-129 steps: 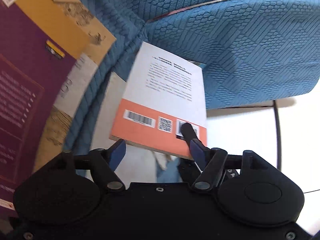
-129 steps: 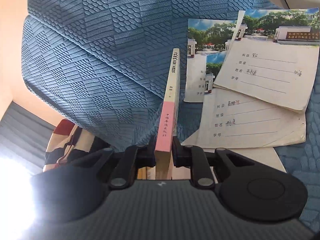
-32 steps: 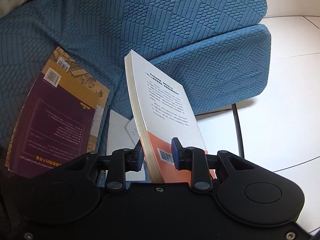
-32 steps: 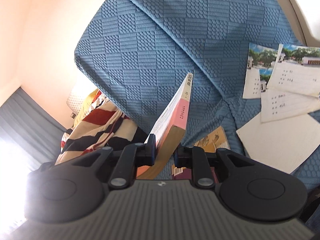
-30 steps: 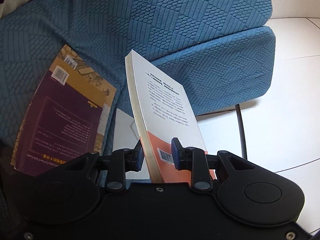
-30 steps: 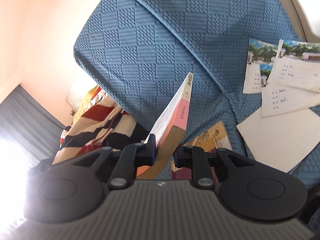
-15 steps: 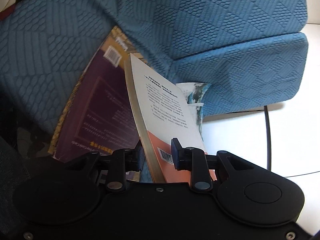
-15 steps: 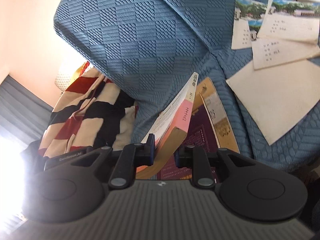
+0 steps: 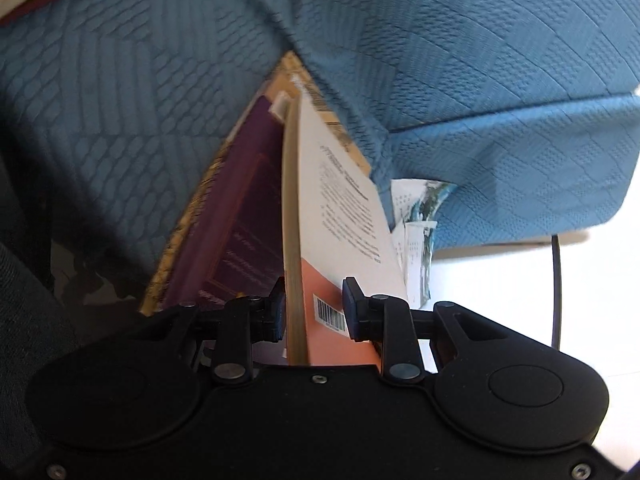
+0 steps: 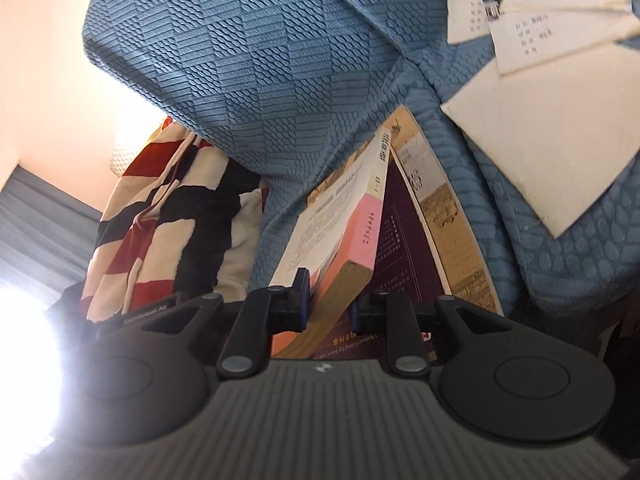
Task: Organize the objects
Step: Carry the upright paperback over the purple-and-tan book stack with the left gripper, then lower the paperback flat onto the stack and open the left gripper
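Both grippers clamp one white and orange book, each at an opposite corner. In the left wrist view the book [image 9: 344,208] stands on edge, barcode near the pads, with my left gripper [image 9: 314,306] shut on its lower corner. In the right wrist view the same book [image 10: 340,224] shows its pink spine, and my right gripper [image 10: 330,298] is shut on its near end. Just beneath it lies a purple and yellow book [image 9: 236,216] [image 10: 404,240] flat on the blue sofa seat [image 9: 120,100]. I cannot tell whether the two books touch.
Several exercise booklets and a white sheet [image 10: 552,120] lie on the seat to the right. A striped red, black and cream cloth [image 10: 168,216] hangs at the left. The sofa armrest [image 9: 500,160], papers [image 9: 416,224] beside it and white floor [image 9: 500,280] show in the left wrist view.
Both grippers have come down with the white and orange book, and it has tilted. It now hangs directly over the purple book, which looms much closer.
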Action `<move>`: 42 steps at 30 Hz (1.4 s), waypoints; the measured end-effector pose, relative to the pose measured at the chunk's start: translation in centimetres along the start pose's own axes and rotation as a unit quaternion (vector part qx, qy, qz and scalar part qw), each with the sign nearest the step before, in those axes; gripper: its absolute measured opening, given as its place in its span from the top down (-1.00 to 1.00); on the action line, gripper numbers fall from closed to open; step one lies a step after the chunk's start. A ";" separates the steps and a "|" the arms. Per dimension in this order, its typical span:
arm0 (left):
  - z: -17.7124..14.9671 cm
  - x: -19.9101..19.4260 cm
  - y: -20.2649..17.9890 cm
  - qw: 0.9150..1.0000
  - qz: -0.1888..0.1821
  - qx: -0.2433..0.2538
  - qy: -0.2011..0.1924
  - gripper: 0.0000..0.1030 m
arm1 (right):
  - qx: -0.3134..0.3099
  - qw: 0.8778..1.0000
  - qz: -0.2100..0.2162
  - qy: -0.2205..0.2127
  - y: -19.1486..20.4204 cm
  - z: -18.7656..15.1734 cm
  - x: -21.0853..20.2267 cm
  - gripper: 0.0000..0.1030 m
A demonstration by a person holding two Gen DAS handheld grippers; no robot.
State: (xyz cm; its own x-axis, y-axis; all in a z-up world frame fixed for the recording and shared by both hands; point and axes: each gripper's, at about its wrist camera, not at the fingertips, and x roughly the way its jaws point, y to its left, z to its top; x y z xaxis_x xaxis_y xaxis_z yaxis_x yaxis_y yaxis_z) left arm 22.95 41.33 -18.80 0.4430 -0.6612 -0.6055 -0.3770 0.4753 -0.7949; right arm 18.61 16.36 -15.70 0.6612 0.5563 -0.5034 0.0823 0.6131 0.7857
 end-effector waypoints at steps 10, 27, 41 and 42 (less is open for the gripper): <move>0.1 -0.1 1.1 1.000 0.006 -0.008 -0.023 0.54 | 0.063 0.997 0.019 0.049 -1.3 -0.4 1.2 0.40; 0.4 0.1 0.7 0.997 0.073 0.019 -0.027 0.09 | -0.082 0.984 -0.104 0.121 0.3 0.7 -2.2 0.06; -0.5 1.9 -3.1 0.956 0.195 0.199 -0.087 -0.03 | -0.143 0.981 -0.131 0.024 1.3 3.0 1.5 -0.35; -0.4 2.1 -3.1 0.956 0.197 0.200 -0.087 -0.03 | -0.145 0.980 -0.135 0.023 1.3 3.2 1.8 -0.36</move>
State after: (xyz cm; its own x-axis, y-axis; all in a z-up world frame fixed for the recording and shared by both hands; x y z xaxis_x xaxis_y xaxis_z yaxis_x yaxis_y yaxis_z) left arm 24.67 38.23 -17.57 0.4727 -0.2949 -0.8304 -0.2172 0.8743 -0.4341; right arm 22.28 16.41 -14.45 0.6097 0.3717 -0.7001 0.0312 0.8713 0.4897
